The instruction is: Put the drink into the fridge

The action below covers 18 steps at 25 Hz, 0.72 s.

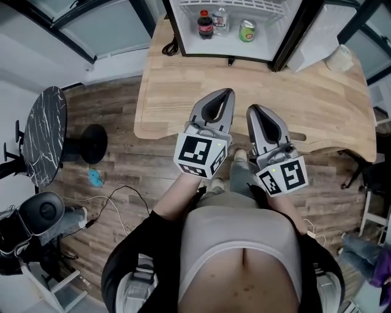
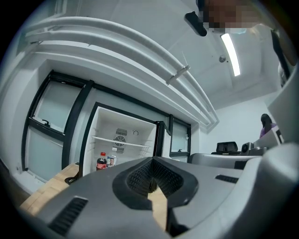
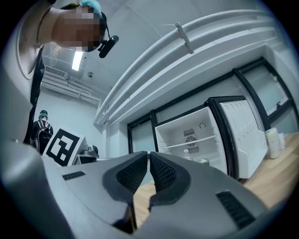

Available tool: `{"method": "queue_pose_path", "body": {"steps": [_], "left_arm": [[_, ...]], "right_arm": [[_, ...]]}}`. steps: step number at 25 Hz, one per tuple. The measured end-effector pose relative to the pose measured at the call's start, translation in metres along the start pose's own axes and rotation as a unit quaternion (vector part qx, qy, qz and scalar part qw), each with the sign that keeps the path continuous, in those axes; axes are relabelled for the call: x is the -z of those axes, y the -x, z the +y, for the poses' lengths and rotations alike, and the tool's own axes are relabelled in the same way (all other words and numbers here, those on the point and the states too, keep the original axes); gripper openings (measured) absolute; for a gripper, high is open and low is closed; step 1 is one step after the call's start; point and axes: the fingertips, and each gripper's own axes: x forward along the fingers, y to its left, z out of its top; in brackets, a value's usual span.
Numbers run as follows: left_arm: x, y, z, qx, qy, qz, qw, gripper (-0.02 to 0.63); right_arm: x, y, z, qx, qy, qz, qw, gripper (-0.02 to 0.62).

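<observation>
1. currently the left gripper (image 1: 228, 93) is held just in front of the person's body, above the near edge of the wooden table (image 1: 317, 104), with its jaws pointing toward the fridge (image 1: 183, 44).
2. the left gripper view shows its jaws pressed together at the tips with nothing between them, so it holds nothing.
3. the right gripper (image 1: 251, 110) is just beside it, a little nearer the body, and also points at the fridge.
4. the right gripper view shows these jaws likewise closed tip to tip and empty.
5. each gripper carries a marker cube at its back end, close to the person's waist.
6. the fridge stands on the far side of the table, with its door (image 1: 308, 30) swung open to the right.
7. three drinks stand upright on the fridge's bottom level, under a wire shelf (image 1: 244, 6).
8. the cola bottle (image 1: 206, 24) with a red cap is on the left, and a clear bottle (image 1: 220, 19) is just beside it.
9. a green can (image 1: 247, 30) stands to their right, a little apart.
10. both grippers are well apart from the drinks, with the tabletop between them.
11. a white container (image 1: 339, 59) sits on the table's far right part, near the open door.
12. on the wood floor to the left are a round black side table (image 1: 43, 134), a small blue thing (image 1: 95, 178) and some loose cables (image 1: 116, 202).
</observation>
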Motion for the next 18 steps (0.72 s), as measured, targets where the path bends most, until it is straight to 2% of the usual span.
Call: {"method": "queue_pose_path", "body": {"steps": [10,18], "left_arm": [[-0.01,0.024,-0.021,0.008,0.001,-0.013,0.9999,0.006],[-0.006,0.043,-0.032,0.021,0.004,-0.011,0.9997,0.006]], "right_arm": [[-0.009,0.02,0.021,-0.006,0.009,-0.003,1.0,0.038],[-0.007,0.037,0.036,0.006,0.004,-0.008,1.0,0.038]]}}
